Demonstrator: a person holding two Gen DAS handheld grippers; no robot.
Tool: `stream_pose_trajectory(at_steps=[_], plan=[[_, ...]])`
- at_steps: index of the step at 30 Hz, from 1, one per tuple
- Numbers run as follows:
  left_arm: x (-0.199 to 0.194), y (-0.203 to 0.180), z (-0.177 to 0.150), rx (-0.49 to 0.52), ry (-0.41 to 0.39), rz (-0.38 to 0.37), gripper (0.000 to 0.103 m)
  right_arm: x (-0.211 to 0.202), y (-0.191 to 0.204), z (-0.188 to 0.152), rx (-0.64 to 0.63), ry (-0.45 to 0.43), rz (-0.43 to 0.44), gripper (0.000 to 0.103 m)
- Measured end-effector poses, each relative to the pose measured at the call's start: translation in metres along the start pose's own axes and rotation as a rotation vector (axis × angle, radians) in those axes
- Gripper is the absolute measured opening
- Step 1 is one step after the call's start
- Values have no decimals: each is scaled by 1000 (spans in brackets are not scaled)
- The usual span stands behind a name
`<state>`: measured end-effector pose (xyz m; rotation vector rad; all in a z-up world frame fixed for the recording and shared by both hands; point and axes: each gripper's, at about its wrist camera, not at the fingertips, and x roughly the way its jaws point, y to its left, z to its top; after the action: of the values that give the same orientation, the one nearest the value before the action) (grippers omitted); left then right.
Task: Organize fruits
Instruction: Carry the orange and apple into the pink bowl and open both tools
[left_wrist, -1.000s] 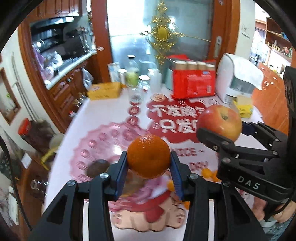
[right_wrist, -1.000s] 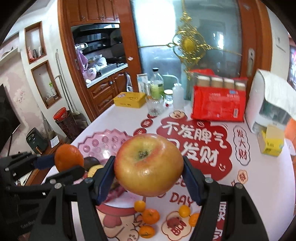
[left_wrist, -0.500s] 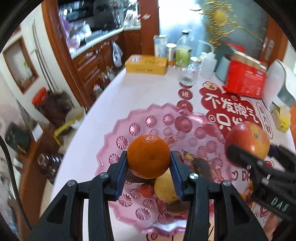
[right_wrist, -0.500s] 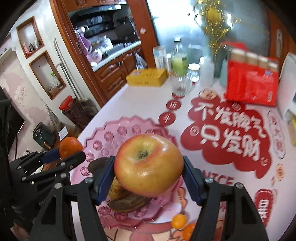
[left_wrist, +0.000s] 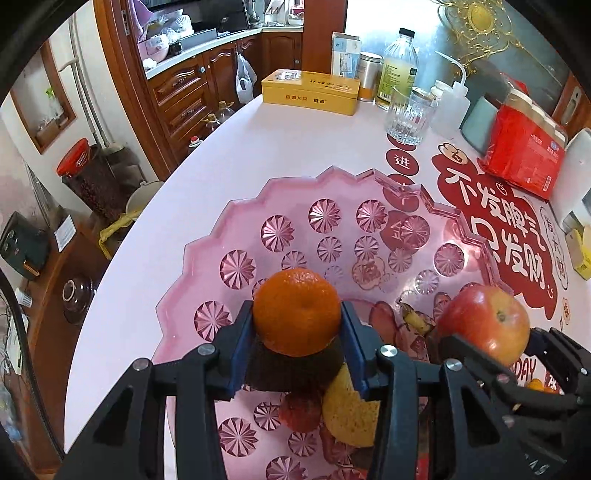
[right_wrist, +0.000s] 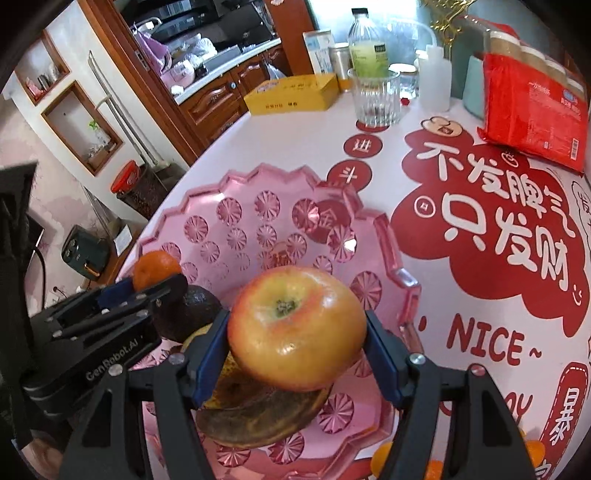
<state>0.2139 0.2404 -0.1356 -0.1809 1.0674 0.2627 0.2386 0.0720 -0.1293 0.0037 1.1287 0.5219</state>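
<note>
Left wrist view: the left gripper (left_wrist: 297, 328) is clamped on a round orange tangerine (left_wrist: 296, 312) above the pink faceted plastic tray (left_wrist: 207, 258), where a dark avocado (left_wrist: 291, 369) and other fruit already lie.

Right wrist view: the right gripper (right_wrist: 297, 347) grips a red-yellow apple (right_wrist: 296, 328) over a browned banana (right_wrist: 258, 413); small loose oranges (right_wrist: 382, 456) wait near the tray. A ribbed drinking glass (right_wrist: 376, 96) stands far, unobstructing.

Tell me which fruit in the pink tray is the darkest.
The avocado, nearly black, lying at the tray's near left beside the browned banana; the fruits held in the tongs are orange and red-yellow.
</note>
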Motion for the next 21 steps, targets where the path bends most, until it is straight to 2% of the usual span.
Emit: stream_pose_trajectory(at_steps=[2,4,6,9,15,21], plan=[[1,-2,1,5,-3,9,46,0,1,0,-5,-10,-3,70],[3,-3,-1,9,6,8,52,1,1,0,-2,-8,-1,70],[6,-2,-3,9,15,18,63,1,0,0,2,-5,4,70],[7,0,-6,9,18,18,73,0,-3,0,12,-3,17,70],[5,1,-15,23,22,31,84,-4,-3,-3,12,-13,21,70],[-2,4,-23,29,18,33,88,-10,-1,-6,1,-21,19,70]])
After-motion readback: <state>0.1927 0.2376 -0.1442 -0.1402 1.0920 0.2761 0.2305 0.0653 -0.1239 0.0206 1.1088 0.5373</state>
